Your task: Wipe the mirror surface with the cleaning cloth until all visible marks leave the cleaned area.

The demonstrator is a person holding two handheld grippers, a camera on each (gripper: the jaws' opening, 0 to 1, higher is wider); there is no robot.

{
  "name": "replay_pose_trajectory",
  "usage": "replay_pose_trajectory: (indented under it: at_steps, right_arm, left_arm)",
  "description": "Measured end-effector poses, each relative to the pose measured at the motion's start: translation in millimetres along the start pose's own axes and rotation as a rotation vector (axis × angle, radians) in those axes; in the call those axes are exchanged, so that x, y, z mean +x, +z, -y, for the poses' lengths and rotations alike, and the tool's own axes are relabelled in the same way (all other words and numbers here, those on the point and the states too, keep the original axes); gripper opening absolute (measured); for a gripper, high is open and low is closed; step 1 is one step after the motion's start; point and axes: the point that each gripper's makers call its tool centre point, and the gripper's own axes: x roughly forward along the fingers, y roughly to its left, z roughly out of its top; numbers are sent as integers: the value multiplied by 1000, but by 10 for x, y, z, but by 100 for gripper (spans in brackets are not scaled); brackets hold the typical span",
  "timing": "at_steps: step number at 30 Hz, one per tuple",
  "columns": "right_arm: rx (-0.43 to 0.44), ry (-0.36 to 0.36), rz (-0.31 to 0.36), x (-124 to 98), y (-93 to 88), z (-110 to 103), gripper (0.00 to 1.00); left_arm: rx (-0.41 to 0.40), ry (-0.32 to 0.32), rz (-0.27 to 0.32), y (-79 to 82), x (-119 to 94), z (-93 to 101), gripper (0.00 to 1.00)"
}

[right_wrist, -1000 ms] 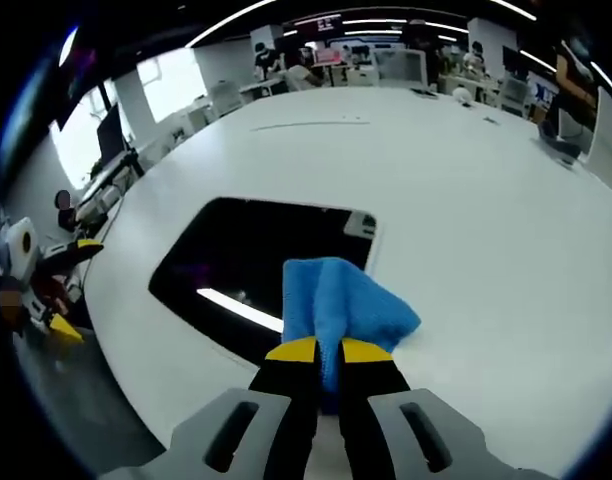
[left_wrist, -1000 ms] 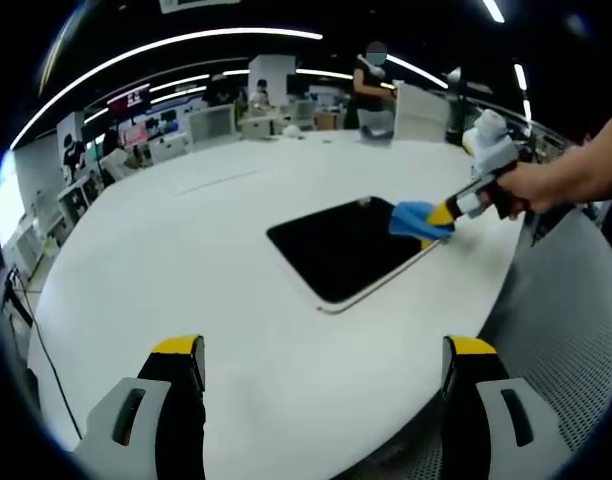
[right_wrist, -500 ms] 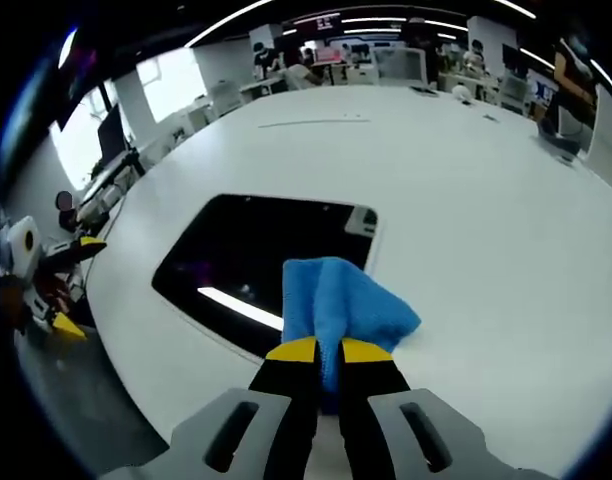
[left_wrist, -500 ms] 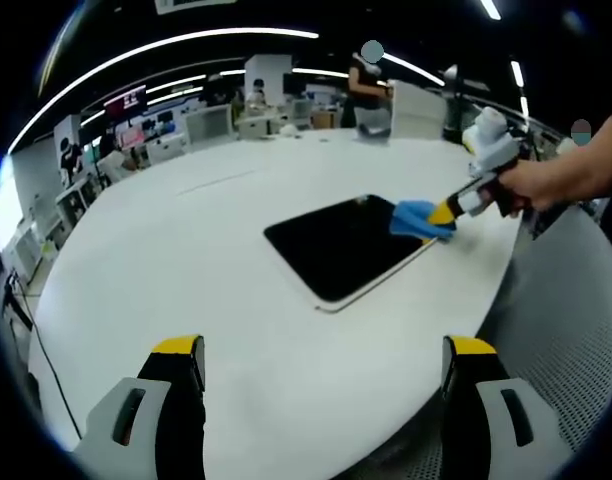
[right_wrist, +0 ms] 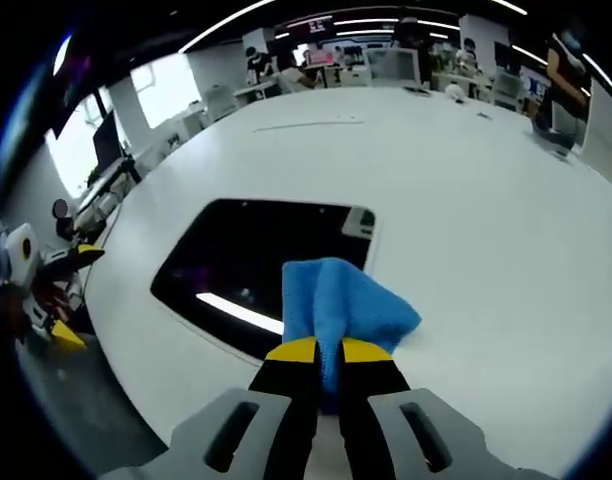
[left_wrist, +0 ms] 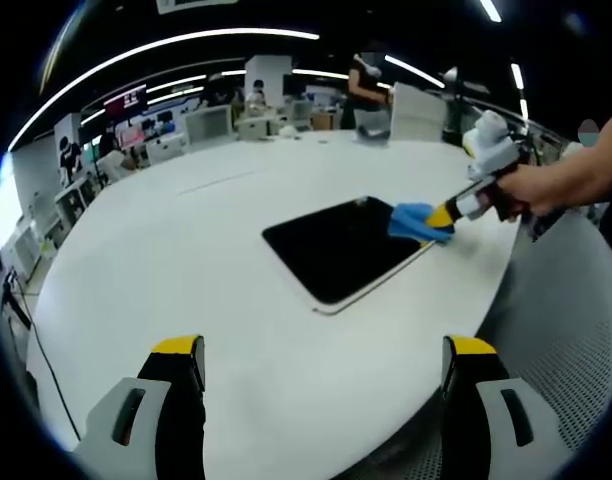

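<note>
Left view far, right view close — shared mirror [left_wrist: 338, 247]

A broad white bench [left_wrist: 186, 250] with a rounded edge spreads across a large open-plan office. Long strip lights [left_wrist: 166, 45] run across a dark ceiling. Beyond the bench stand rows of desks with monitors [left_wrist: 211, 125], and a bright window [right_wrist: 161, 85] glows at the far side. Grey floor [left_wrist: 556, 330] lies past the bench edge.
</note>
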Motion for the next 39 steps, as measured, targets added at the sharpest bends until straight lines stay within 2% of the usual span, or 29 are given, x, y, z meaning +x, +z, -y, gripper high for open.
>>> replay_pose_trajectory:
  at_steps: [8, 9, 10, 12, 16, 39]
  right_arm:
    - [-12, -6, 6, 9, 16, -51, 2]
    - [-11, 32, 9, 27, 24, -138, 2]
    - [-15, 26, 7, 40, 23, -161, 2]
    - [-101, 2, -4, 65, 35, -238, 2]
    - [-105, 25, -6, 139, 77, -451, 2]
    - [-147, 71, -16, 335, 197, -907, 2]
  left_arm:
    - [-3, -1, 3, 3, 1, -2, 99]
    - [-4, -1, 4, 4, 1, -3, 99]
    - [-6, -2, 5, 5, 0, -3, 99]
    - [-4, -1, 7, 9, 0, -4, 99]
    - [-6, 1, 8, 11, -2, -9, 99]
    - [-13, -2, 8, -4, -7, -9, 99]
